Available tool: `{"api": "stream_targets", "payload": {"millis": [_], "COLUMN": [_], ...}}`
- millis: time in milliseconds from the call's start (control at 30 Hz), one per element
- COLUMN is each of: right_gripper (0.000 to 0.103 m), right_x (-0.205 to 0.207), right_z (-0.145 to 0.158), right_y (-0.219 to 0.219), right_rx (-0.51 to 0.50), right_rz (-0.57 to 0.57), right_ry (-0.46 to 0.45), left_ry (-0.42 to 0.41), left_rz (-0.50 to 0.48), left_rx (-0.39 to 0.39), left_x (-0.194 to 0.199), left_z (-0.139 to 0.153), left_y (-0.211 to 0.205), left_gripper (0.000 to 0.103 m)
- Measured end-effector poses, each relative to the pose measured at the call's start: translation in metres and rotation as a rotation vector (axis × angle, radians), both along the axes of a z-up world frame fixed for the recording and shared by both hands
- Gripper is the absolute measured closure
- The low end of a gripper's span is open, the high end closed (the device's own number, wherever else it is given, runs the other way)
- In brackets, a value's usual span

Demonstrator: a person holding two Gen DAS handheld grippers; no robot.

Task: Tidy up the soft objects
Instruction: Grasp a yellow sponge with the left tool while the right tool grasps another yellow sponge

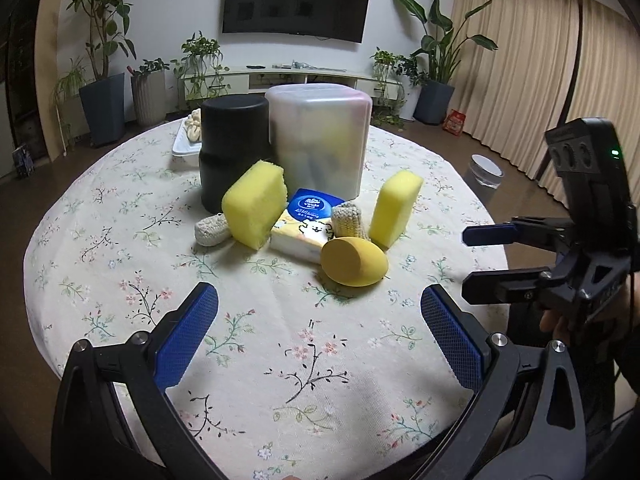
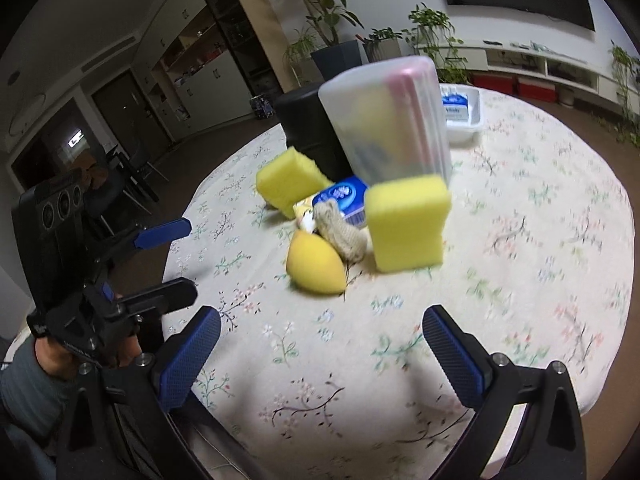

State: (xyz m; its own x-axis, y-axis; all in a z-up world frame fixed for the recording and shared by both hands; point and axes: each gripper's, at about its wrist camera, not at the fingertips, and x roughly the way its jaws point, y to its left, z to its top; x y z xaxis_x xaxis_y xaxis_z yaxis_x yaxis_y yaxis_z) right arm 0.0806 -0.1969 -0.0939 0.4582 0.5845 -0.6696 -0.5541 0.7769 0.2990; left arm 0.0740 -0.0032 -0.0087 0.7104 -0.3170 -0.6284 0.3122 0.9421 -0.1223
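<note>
Yellow sponges [image 1: 255, 203], an egg-shaped puff [image 1: 354, 261] cluster on the counter [image 1: 120, 280] — left claw [image 1: 319, 330] and right claw [image 2: 321, 354] gape wide, empty.

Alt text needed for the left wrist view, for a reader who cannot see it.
The open left gripper hovers over a round floral tablecloth, facing a cluster of soft items: two yellow sponges, a tissue pack, an egg-shaped yellow sponge and knitted pieces. Behind stand a black canister and a frosted container; the open right gripper enters from the right.

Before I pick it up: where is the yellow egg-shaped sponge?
The yellow egg-shaped sponge lies on the floral tablecloth, front of the pile, against the tissue pack.
</note>
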Motion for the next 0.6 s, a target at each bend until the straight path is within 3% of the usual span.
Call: {"api": "stream_targets", "payload": {"millis": [400,600], "right_gripper": [0.000,0.000], "right_x": [0.043,0.063], "right_z": [-0.003,-0.008], "right_y": [-0.003,0.001], "right_rx": [-0.006,-0.023], "right_rz": [-0.160,-0.189], "right_ry": [0.012,0.022], "left_ry": [0.006,0.129], "left_rz": [0.041,0.089], "left_rx": [0.028,0.012], "left_x": [0.058,0.098], "left_z": [0.005,-0.009], "left_y": [-0.002,0.007], "left_gripper": [0.000,0.000]}}
